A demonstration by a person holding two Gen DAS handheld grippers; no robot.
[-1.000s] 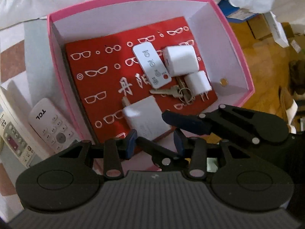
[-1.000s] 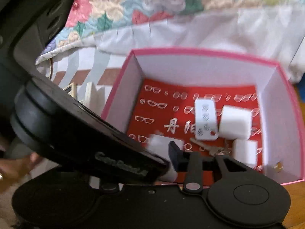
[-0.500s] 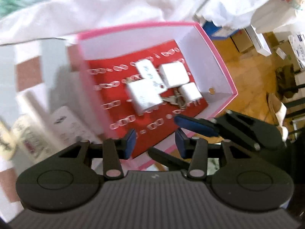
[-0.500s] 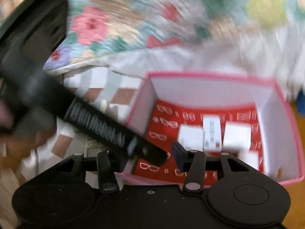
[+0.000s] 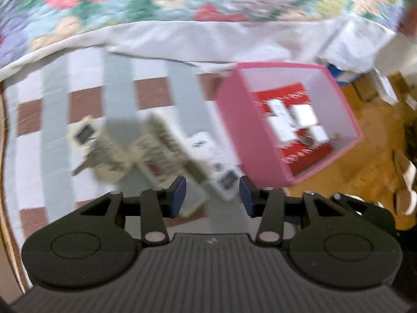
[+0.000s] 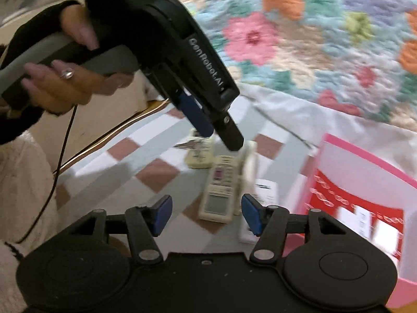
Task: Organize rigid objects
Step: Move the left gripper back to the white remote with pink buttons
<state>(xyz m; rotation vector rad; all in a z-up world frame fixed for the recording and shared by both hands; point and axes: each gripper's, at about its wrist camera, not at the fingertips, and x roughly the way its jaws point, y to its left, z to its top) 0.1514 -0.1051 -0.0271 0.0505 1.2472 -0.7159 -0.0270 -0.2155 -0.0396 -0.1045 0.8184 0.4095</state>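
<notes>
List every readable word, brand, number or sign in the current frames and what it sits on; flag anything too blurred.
"GenRobot.AI": white lettering on the left gripper body, seen from the right wrist; the last characters are hard to make out.
Remotes on the checked cloth: button labels and screens too blurred to read.
Red sheet in the pink box: white glasses pattern only, any characters too blurred.
White chargers: no text legible.

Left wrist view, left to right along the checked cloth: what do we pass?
Silver keys → small cream remote with a dark screen → long cream remote with rows of buttons → white remote → pink box with a red liner.
</notes>
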